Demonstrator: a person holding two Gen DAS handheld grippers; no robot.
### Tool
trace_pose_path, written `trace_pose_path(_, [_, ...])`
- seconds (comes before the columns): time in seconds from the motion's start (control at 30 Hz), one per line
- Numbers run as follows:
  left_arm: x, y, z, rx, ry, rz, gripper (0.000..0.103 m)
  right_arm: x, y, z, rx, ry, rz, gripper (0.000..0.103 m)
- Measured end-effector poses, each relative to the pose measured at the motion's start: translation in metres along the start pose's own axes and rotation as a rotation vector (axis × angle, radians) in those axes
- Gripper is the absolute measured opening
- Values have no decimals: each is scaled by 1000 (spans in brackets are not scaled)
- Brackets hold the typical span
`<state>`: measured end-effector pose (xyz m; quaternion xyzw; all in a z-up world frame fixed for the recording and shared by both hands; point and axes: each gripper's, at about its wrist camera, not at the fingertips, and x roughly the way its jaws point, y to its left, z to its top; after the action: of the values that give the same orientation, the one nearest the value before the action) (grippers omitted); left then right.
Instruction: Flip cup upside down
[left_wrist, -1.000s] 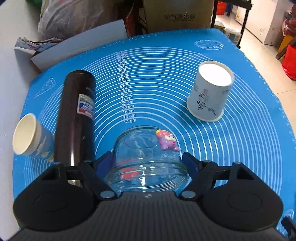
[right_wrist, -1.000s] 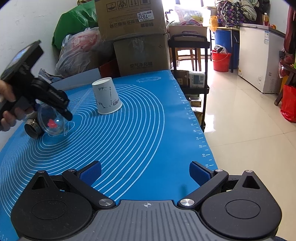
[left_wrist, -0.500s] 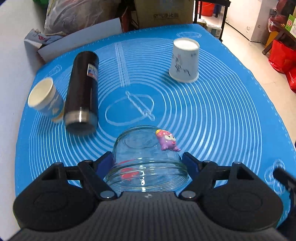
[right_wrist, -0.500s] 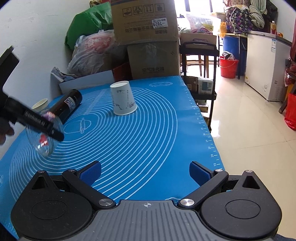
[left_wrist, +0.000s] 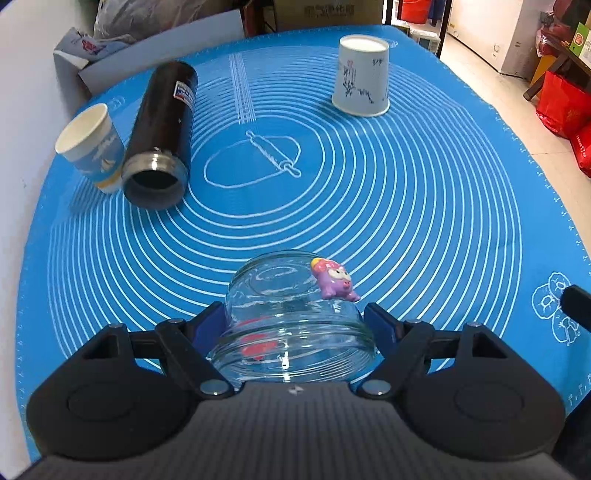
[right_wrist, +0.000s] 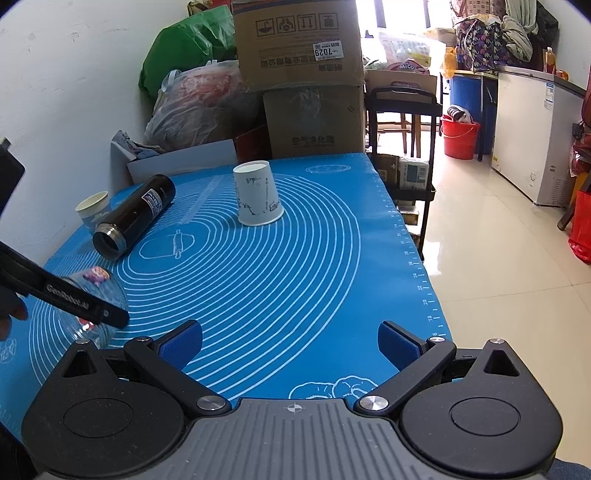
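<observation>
My left gripper (left_wrist: 295, 325) is shut on a clear glass cup (left_wrist: 291, 317) with a purple pig figure (left_wrist: 334, 282) on its side. The cup is held above the blue mat (left_wrist: 406, 206), its base pointing away from me and its mouth toward the camera. In the right wrist view the cup (right_wrist: 99, 295) shows at the left edge, tilted, under the left gripper's black finger (right_wrist: 74, 299). My right gripper (right_wrist: 290, 341) is open and empty, low over the mat's near right part.
A white paper cup (left_wrist: 362, 75) stands upside down at the far right of the mat. A black thermos (left_wrist: 162, 129) lies on its side at the left, open end toward me. A blue-and-white paper cup (left_wrist: 90, 146) leans beside it. Boxes and bags (right_wrist: 295, 74) stand behind the table.
My left gripper has drawn back toward the near edge of the mat with the glass cup, so the thermos and paper cups look farther away. The right gripper has barely moved.
</observation>
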<state>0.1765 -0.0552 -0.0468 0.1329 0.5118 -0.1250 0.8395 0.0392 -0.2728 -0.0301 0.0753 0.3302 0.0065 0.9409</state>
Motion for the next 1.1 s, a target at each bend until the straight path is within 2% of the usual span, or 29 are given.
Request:
trace_pose_path(0.43, [2, -1, 2, 6, 7, -3, 82, 2, 0, -1, -3, 11, -5, 103])
trace_pose_path(0.57, [2, -2, 3, 18, 4, 25, 87, 3, 0, -1, -5, 14, -6, 103])
trace_pose_path(0.8, [0, 1, 3, 11, 3, 18, 87, 2, 0, -1, -6, 13, -6, 103])
trace_pose_path(0.93, [-6, 3, 3, 3, -13, 14, 87, 2, 2, -2, -9, 13, -6, 103])
trace_pose_path(1.1, [-29, 9, 5, -13, -72, 10, 87, 0, 5, 0, -15, 14, -7, 103])
